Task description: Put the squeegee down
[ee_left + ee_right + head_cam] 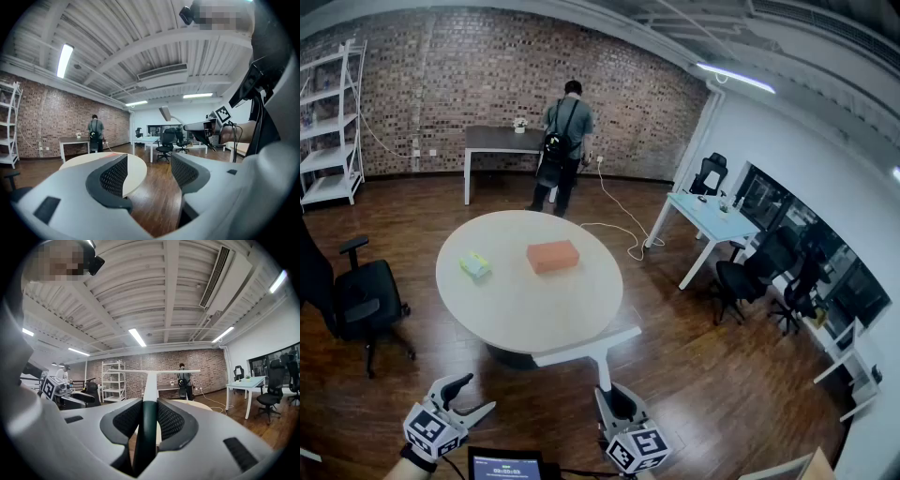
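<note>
The white T-shaped squeegee (589, 346) with its dark green handle is clenched upright in the right hand-held gripper (609, 396), blade near the round white worktop's (516, 305) five o'clock edge. Released this close to the rim, it would likely tip onto the floor. The left hand-held gripper (469, 396) is released and empty.

White left claw (478, 392) and right claw (614, 401) bear black pads (115, 176), marker cubes (431, 431).
</note>
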A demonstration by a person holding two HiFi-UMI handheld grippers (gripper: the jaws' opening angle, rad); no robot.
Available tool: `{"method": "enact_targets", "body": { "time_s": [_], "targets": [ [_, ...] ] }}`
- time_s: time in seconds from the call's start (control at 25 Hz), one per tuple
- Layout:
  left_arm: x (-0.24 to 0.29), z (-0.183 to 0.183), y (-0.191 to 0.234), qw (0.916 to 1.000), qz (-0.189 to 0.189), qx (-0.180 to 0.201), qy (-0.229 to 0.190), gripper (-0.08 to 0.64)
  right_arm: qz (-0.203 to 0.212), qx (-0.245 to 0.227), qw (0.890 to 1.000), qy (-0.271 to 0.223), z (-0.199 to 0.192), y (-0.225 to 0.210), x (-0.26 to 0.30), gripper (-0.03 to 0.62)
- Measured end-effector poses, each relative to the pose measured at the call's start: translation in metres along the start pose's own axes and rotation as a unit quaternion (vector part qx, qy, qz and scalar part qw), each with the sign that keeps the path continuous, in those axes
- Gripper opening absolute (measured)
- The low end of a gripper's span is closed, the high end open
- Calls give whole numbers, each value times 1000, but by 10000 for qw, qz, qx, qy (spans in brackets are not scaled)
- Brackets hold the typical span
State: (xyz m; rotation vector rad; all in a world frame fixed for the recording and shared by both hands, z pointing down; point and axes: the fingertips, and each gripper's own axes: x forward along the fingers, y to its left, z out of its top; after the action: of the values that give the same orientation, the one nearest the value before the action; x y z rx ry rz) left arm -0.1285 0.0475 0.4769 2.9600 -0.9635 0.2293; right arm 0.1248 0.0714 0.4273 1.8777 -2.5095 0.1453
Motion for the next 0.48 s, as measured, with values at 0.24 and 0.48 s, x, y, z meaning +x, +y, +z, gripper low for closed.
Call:
{"method": "enact_targets", "body": {
  "time_s": [0.24, 0.48],
  "targets": [
    [0, -1, 6, 10000, -26, -1, -32, 298, -12, 11, 10000, -26, 1, 3, 7, 115],
    [-2, -2, 14, 10000, -49, 18, -66, 298, -45, -32, 10000, -43, 2, 6, 14, 115]
  ]
}}
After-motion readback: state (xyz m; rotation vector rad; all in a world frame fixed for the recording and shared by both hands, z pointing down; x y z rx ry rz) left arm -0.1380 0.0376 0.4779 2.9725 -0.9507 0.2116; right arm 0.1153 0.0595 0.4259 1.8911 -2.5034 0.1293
